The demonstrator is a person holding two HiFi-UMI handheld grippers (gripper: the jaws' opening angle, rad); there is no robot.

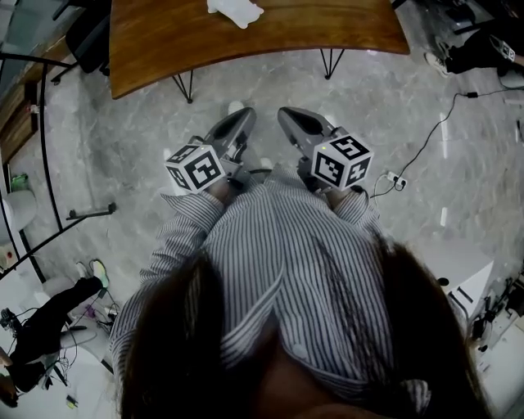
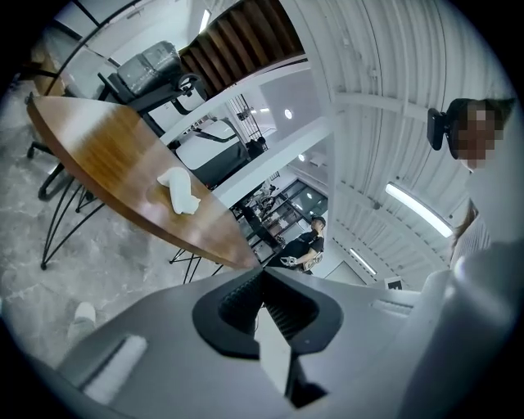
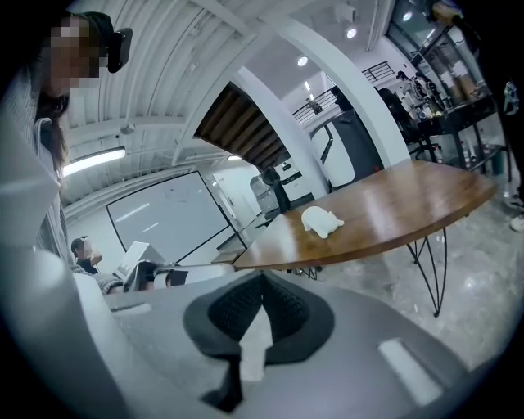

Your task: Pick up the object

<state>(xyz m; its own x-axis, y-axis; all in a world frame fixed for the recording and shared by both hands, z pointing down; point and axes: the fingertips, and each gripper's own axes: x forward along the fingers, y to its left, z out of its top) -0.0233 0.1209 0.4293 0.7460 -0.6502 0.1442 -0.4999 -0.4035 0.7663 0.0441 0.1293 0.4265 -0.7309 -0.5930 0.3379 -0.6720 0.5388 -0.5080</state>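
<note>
You held the left claw (image 1: 239,119) and right claw (image 1: 289,115) closed and empty, seemingly parked before reaching the object (image 1: 235,11) on the table (image 1: 327,29).

We wear a long-sleeved shirt (image 1: 286,254) in thin grey-and-white stripes. Our left gripper (image 1: 242,114) and right gripper (image 1: 289,114) are grey, with ribbed black fingers (image 2: 241,299) and black-and-white marker cubes (image 1: 195,168).
</note>
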